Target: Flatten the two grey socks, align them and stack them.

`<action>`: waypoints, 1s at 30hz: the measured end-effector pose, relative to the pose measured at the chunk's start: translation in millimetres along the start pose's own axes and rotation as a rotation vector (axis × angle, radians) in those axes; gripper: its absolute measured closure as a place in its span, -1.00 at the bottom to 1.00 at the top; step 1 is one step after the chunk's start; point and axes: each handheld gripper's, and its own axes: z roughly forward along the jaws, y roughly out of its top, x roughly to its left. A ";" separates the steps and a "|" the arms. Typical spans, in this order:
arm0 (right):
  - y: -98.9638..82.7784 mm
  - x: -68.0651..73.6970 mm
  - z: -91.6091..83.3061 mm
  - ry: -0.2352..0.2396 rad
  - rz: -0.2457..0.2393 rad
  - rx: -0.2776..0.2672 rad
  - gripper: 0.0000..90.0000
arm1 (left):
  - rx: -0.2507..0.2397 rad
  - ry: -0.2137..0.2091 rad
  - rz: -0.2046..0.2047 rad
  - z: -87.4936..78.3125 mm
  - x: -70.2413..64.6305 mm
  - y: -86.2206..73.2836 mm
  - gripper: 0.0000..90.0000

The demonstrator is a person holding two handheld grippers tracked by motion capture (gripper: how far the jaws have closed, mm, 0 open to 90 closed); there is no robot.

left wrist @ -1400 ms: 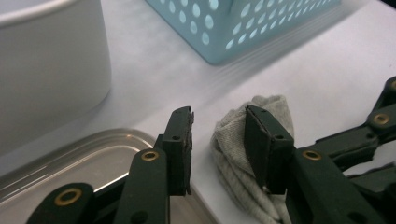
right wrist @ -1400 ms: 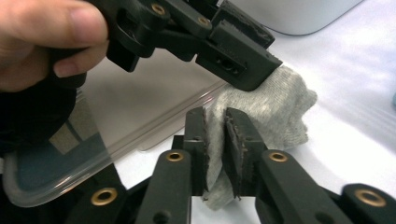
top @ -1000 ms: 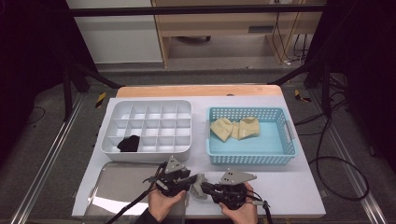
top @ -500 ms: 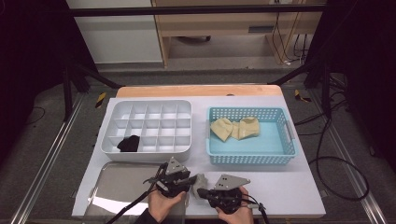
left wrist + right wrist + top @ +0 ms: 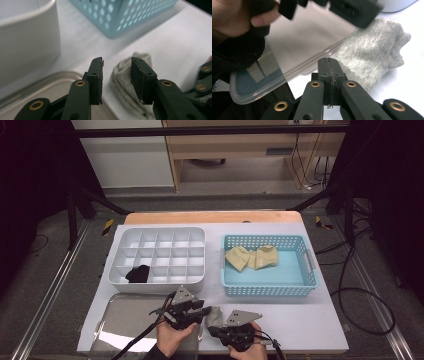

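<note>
A crumpled grey sock (image 5: pixel 215 316) lies on the white table near its front edge, beside a shiny tray (image 5: pixel 125 320). My left gripper (image 5: pixel 201 312) hovers just left of it. In the left gripper view the left gripper (image 5: pixel 117 61) is open and its jaws have just been opening. The grey sock (image 5: pixel 125 77) lies below and beyond the gap, with no pad pressing on it. My right gripper (image 5: pixel 212 330) points left toward the sock. In the right gripper view the right gripper (image 5: pixel 328 60) is shut, pad against pad, and the grey sock (image 5: pixel 372 55) lies just right of its tips.
A white compartment box (image 5: pixel 160 231) stands behind the left hand, with a black sock (image 5: pixel 137 274) in a front cell. A light blue basket (image 5: pixel 265 290) at the right holds beige socks (image 5: pixel 250 257). The tray's rim (image 5: pixel 287 77) lies close to the right jaws.
The right hand has slid slightly toward the table's near edge and a bit left. The left hand and the grey sock stay about where they were.
</note>
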 end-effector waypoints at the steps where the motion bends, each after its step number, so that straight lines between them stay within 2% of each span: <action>1: -0.2 -0.2 0.1 -0.001 -0.001 0.000 1.00 | 0.006 -0.006 0.014 0.8 -2.0 1.6 0.32; 5: -0.4 0.2 1.0 -0.002 0.002 0.001 1.00 | 0.020 -0.018 0.051 9.2 -9.5 4.2 0.28; 9: -1.2 -0.4 0.5 -0.003 0.002 0.004 1.00 | 0.060 -0.031 0.063 20.6 -7.1 5.9 0.27; 14: -3.2 -1.3 -0.9 -0.006 0.004 0.015 1.00 | 0.113 -0.021 0.042 22.9 4.0 4.7 0.29; 17: -3.5 -2.7 -3.1 -0.015 0.002 0.025 1.00 | 0.119 -0.013 0.045 20.0 5.5 2.4 0.31; 20: -3.7 -5.8 -9.3 -0.051 -0.002 0.027 1.00 | 0.121 -0.019 0.037 17.8 9.4 -0.1 0.30; 23: -5.1 -9.5 -13.5 -0.070 0.015 0.018 1.00 | 0.119 -0.028 0.025 17.0 12.0 -1.9 0.30; 26: -2.5 -7.8 -15.2 -0.060 0.008 0.006 1.00 | 0.122 -0.017 0.028 17.1 11.7 -2.4 0.32; 30: 2.6 -1.1 -14.5 -0.016 0.008 -0.027 1.00 | 0.121 -0.015 0.023 17.2 11.7 -2.7 0.34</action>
